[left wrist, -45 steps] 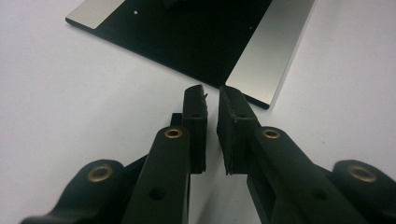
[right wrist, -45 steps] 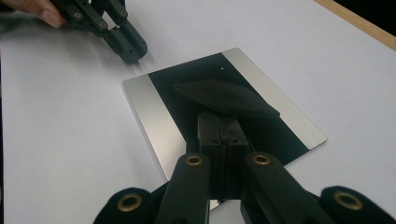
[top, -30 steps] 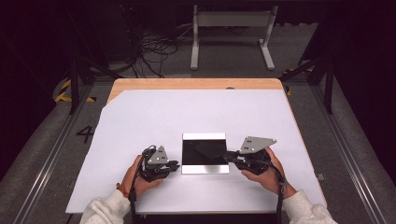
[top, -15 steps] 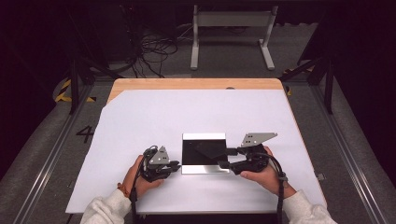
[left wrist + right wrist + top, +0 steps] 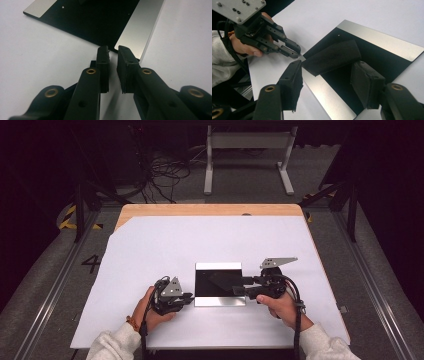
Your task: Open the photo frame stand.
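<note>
- High view: the plate (image 5: 220, 285), black with silver ends, lies flat mid-table between your grippers.
- Your left gripper (image 5: 113, 53) is nearly closed, a slim gap left, tips at the plate's corner, holding nothing.
- Your right gripper (image 5: 332, 72) gapes wide over a dark pad (image 5: 332, 57) on the plate, empty.
- Lower it squarely astride the pad; steady the corner.

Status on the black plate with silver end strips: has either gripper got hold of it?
Done: both grippers are at the black plate with silver end strips.
In hand: the left gripper has its tips at a plate corner, jaws a slit apart, not clamped. The right gripper hangs open above the plate.
Left: any grasp or lift. The plate lies flat on the white table cover.
</note>
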